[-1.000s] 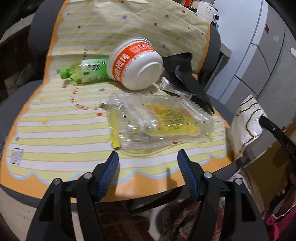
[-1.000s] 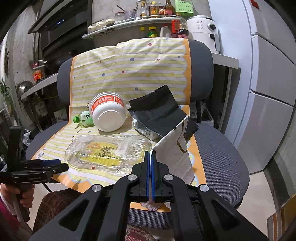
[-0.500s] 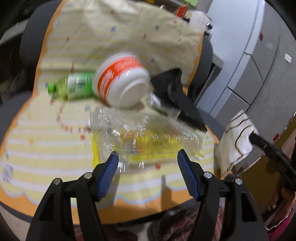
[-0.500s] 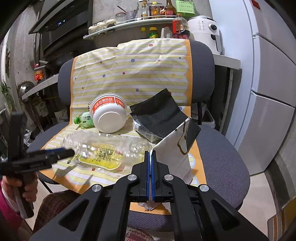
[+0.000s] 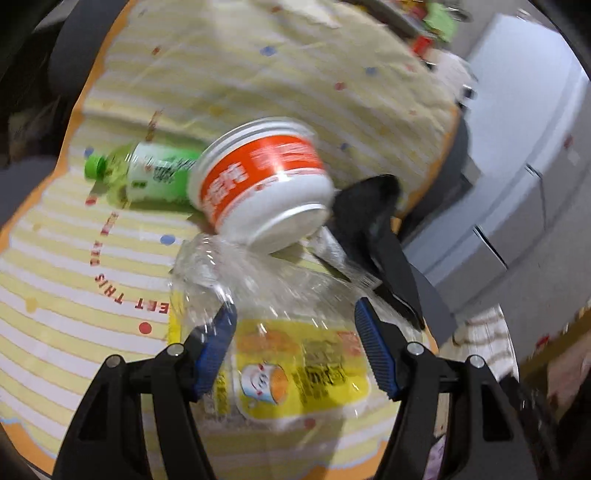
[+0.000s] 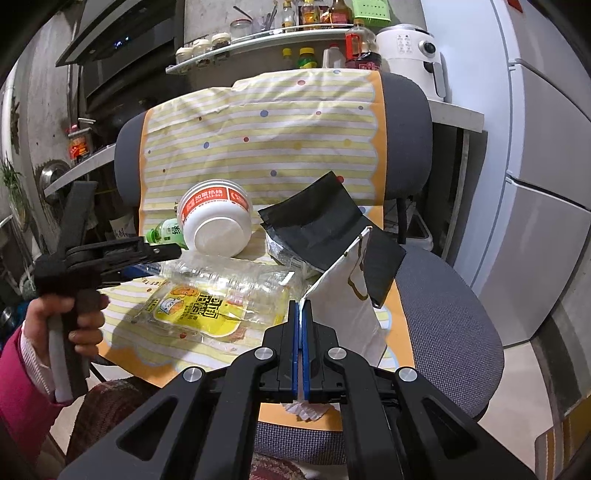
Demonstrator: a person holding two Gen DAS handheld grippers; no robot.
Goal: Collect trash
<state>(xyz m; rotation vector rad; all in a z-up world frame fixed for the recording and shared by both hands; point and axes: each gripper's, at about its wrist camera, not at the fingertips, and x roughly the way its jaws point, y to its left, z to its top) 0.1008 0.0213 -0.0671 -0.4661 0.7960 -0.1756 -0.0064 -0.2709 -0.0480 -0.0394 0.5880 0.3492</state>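
A crumpled clear plastic wrapper (image 5: 295, 369) with a yellow label lies on the striped cloth over the chair seat. My left gripper (image 5: 297, 343) is open, its blue pads on either side of the wrapper's upper part and just above it. In the right wrist view that left gripper (image 6: 177, 251) hovers over the wrapper (image 6: 221, 295). Behind the wrapper lie a tipped white and orange bowl (image 5: 258, 184), a green bottle (image 5: 147, 173) and a black bag (image 5: 376, 240). My right gripper (image 6: 301, 321) is shut on the edge of a white paper bag (image 6: 347, 306), holding its mouth up.
The trash lies on a grey office chair (image 6: 443, 302) draped with a yellow striped cloth (image 6: 266, 140). A fridge (image 6: 535, 184) stands to the right, and a shelf of bottles (image 6: 295, 33) is behind. A hand in a pink sleeve (image 6: 22, 369) holds the left gripper.
My left gripper has moved forward and down over the wrapper, which now lies between its open fingers. The right gripper has stayed still, holding the paper bag.
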